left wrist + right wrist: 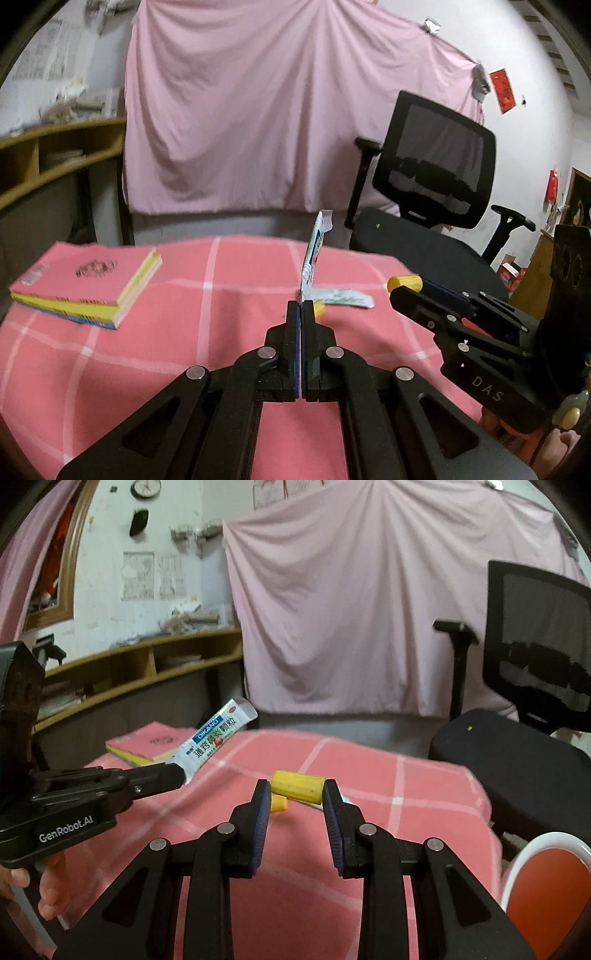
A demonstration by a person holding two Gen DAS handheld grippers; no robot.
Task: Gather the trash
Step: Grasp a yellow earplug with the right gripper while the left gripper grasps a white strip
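My left gripper (300, 303) is shut on a white and blue medicine sachet (314, 254) and holds it upright above the pink checked tablecloth (184, 332); the sachet also shows in the right wrist view (212, 740). My right gripper (293, 788) is shut on a yellow cylinder (297, 785), seen from the left wrist view (404, 282) raised above the cloth. A second sachet (343, 297) and a small yellow piece (279, 803) lie on the cloth under the grippers.
A stack of pink and yellow books (85, 284) lies at the cloth's far left. A black office chair (432, 173) stands behind the table's right side. A white-rimmed red container (546, 878) sits at the lower right. A wooden shelf (147, 661) runs along the left wall.
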